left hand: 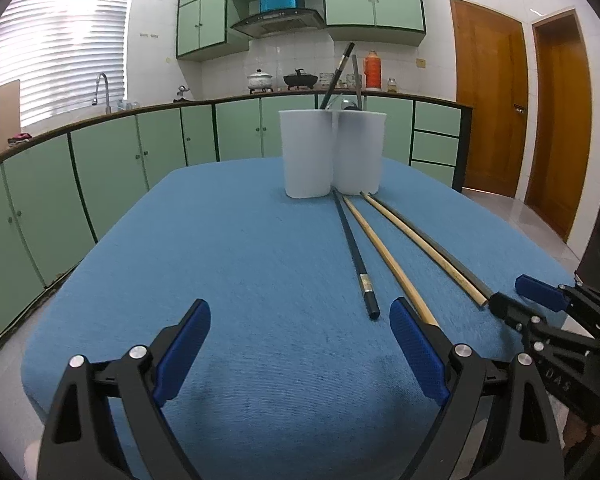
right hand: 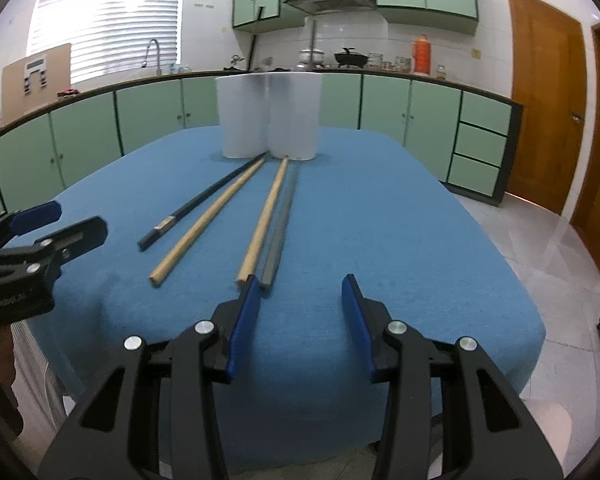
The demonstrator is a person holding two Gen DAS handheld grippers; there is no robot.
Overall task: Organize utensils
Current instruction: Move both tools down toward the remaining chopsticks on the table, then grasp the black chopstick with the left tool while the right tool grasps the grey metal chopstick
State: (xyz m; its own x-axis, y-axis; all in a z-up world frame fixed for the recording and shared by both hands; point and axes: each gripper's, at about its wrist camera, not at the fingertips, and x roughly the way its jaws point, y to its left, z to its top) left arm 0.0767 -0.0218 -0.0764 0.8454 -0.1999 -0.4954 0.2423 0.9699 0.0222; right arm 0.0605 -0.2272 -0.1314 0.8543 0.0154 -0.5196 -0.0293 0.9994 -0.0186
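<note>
So the table is covered in a blue cloth (left hand: 228, 248) with a denim-like weave, filling the lower half of both views. Two white plastic cups (left hand: 332, 152) stand touching each other at the far middle of the cloth; a black chopstick and a grey utensil handle poke out of the right one.

Four chopsticks lie loose on the cloth, fanning out from the cups toward the near edge: a black chopstick (right hand: 204, 200), a wooden chopstick (right hand: 210, 218), a second wooden chopstick (right hand: 264, 216) and a grey chopstick (right hand: 280, 224) right beside it.

The left gripper (left hand: 300, 344) sits wide open at the bottom of its view, nothing between its blue pads. The right gripper (right hand: 300, 324) is roughly half open and also empty; its left pad sits just at the near tips of the second wooden and grey sticks.

Room-wise: mint green cabinets (right hand: 384, 100) curve around behind the table, a range hood (left hand: 278, 20) top centre, a window with blinds (left hand: 56, 40) upper left, wooden doors (left hand: 488, 96) on the right, pale floor tiles lower right.
</note>
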